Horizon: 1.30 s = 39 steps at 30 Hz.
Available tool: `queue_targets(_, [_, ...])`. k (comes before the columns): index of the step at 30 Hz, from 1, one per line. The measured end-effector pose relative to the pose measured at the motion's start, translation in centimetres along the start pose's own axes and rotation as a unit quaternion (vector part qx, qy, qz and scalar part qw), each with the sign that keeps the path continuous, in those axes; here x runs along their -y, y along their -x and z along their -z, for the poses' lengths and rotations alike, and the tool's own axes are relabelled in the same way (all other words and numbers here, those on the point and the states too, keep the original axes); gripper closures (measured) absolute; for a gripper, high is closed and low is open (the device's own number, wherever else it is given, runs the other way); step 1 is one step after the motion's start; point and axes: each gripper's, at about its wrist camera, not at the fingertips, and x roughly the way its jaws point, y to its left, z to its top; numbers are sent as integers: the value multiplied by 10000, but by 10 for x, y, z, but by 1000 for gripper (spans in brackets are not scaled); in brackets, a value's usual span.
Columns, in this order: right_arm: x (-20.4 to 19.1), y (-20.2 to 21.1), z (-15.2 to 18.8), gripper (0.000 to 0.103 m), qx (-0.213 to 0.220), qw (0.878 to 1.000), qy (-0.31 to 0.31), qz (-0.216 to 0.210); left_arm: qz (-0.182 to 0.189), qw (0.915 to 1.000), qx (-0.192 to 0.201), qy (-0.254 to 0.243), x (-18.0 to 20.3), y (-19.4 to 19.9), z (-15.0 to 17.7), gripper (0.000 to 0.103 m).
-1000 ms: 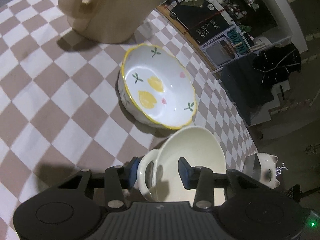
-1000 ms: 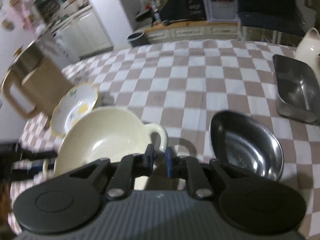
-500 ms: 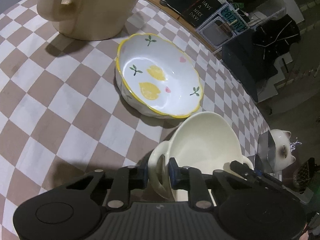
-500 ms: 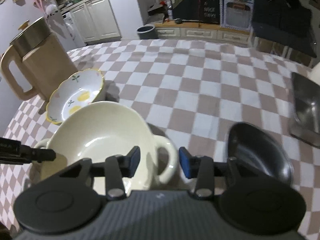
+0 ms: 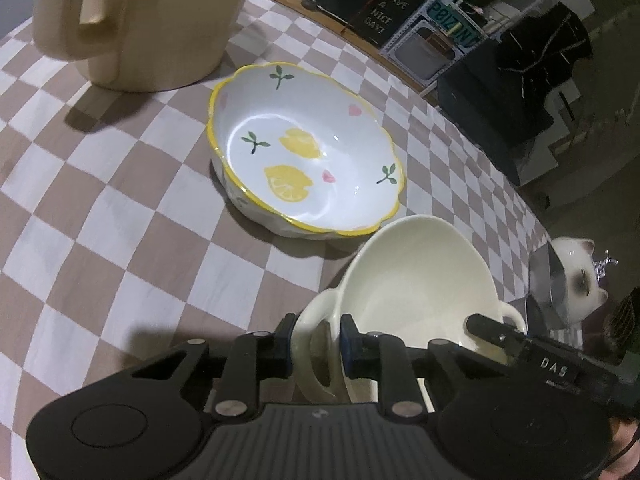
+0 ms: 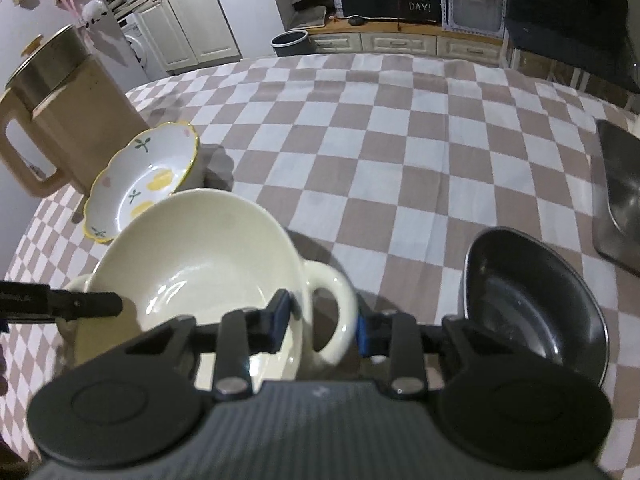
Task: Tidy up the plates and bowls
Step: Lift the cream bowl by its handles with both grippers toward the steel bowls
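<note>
A cream two-handled bowl (image 5: 420,280) stands tilted on the checked tablecloth, just in front of the white lemon-pattern bowl (image 5: 304,160). My left gripper (image 5: 317,340) is shut on the cream bowl's near handle. In the right wrist view the cream bowl (image 6: 200,264) fills the lower left. My right gripper (image 6: 322,322) straddles its other handle (image 6: 340,304). Its jaws are closing, with a slight gap still showing at the left pad. One of the left gripper's fingers (image 6: 92,303) pokes in over the far rim. The lemon bowl (image 6: 144,184) sits beyond.
A tall beige jug (image 6: 60,120) stands behind the lemon bowl. A steel bowl (image 6: 532,304) lies right of the cream bowl, and a steel tray (image 6: 620,200) at the right edge. A cat figurine (image 5: 580,276) stands near the table's rim. Checked cloth stretches ahead.
My left gripper closed onto the near handle and rolled a little. My right gripper opened wide around the other handle, then narrowed, and sank slightly towards the bowl.
</note>
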Motion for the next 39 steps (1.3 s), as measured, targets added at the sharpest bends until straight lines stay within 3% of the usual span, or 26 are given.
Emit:
queue_targets(5, [10,0,1,70,56,9994,-138,-317,-217,9968,90,-767,13,1,3,76])
queue_targets(7, [7,1,3,70,118,9995,74,-278,-287,9943,131,-1016,17,1,4,75])
queue_targets(25, [2,17,11,71,407,9983,228,-355,-272,9942,325,-990,19,20,6,75])
queue_targets(39, [2,83,22,74,976,9944,-78,-404,-25,9879,776,-1339,54,70,28,75])
